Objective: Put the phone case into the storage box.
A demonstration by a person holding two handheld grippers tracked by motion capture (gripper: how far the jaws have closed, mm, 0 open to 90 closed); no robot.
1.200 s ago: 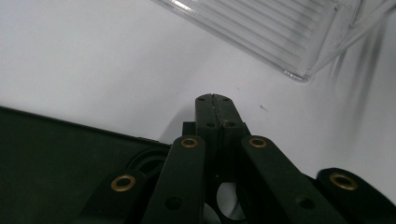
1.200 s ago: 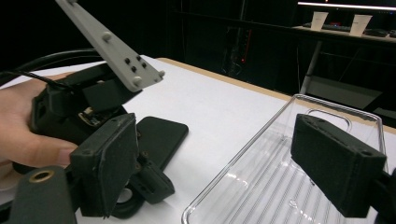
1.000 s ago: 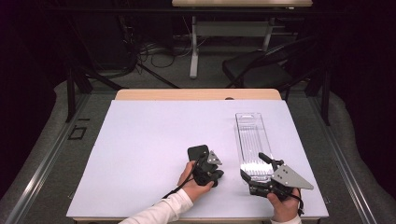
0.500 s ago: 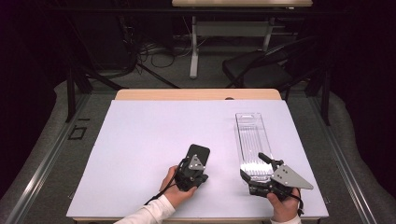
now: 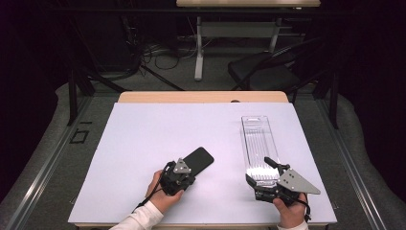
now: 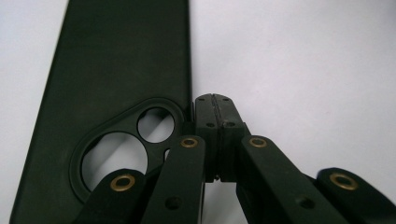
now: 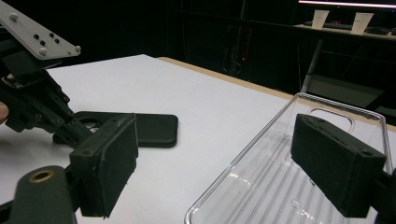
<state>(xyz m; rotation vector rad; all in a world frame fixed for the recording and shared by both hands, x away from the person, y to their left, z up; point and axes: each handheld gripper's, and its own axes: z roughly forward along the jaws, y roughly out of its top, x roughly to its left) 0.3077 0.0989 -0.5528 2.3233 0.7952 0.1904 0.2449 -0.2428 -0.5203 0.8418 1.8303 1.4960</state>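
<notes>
A black phone case [image 5: 200,157] lies flat on the white table, slanted, with its camera cut-out [image 6: 116,149] at the near end. My left gripper [image 5: 187,168] is shut with nothing between its jaws, and its tips [image 6: 215,100] rest right beside the case's edge by the cut-out. A clear plastic tray [image 5: 257,141] lies to the right, long side pointing away. My right gripper [image 5: 261,173] stands open at the tray's near end. One of its pads [image 7: 336,158] hovers over the tray [image 7: 280,182]. The other pad [image 7: 107,158] is off to the side, over bare table.
The white table top [image 5: 143,139] has a wooden strip along its far edge. Beyond it stand a desk frame, cables and a dark chair [image 5: 268,72]. In the right gripper view, the left gripper [image 7: 32,93] and the black case [image 7: 144,128] lie off to the left.
My left hand and gripper have moved left, from the case's right side to its near end. The black case now lies more slanted. The right gripper and clear tray have stayed put.
</notes>
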